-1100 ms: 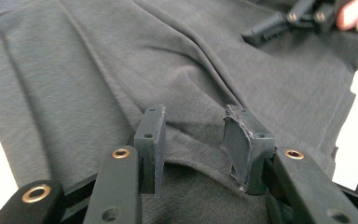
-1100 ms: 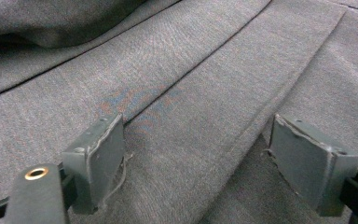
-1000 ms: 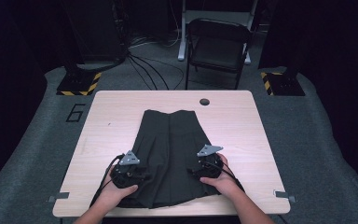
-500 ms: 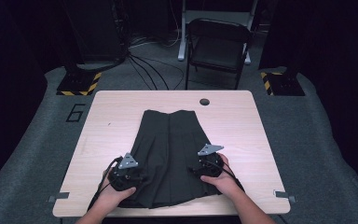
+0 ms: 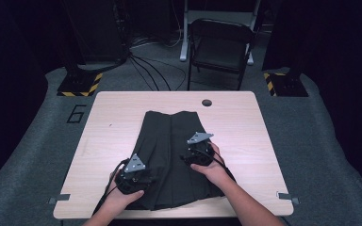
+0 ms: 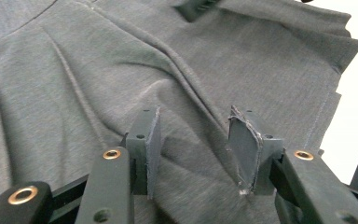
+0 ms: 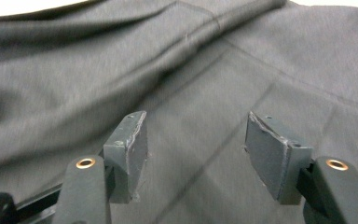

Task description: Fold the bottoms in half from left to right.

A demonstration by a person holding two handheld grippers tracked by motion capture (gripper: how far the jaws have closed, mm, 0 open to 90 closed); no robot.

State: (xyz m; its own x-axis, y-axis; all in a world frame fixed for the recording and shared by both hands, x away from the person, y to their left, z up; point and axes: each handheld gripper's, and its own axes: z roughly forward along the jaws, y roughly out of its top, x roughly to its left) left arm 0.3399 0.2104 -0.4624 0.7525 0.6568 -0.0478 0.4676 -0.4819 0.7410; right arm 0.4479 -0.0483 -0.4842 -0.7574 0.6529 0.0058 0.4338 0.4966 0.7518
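Observation:
A dark grey pleated garment [image 5: 169, 141] lies flat on the light wooden table [image 5: 245, 141], running from the middle to the near edge. My left gripper [image 5: 146, 172] rests on its near left part. In the left gripper view the left gripper [image 6: 196, 116] is open; its jaws have just been opening, with a soft ridge of the cloth [image 6: 121, 70] between the pads, not pinched. My right gripper [image 5: 191, 151] hovers over the garment's right half. There the right gripper [image 7: 196, 119] is open too; its jaws have just been closing above the smooth cloth [image 7: 214, 70], gripping nothing.
A round hole [image 5: 206, 102] sits near the table's far edge. A dark folding chair [image 5: 219, 47] stands behind the table, with cables [image 5: 146, 70] on the floor. Bare wood flanks the garment on both sides.
My right gripper has lifted and moved away from the near edge, farther up the garment and slightly left. The left gripper has stayed in about the same place.

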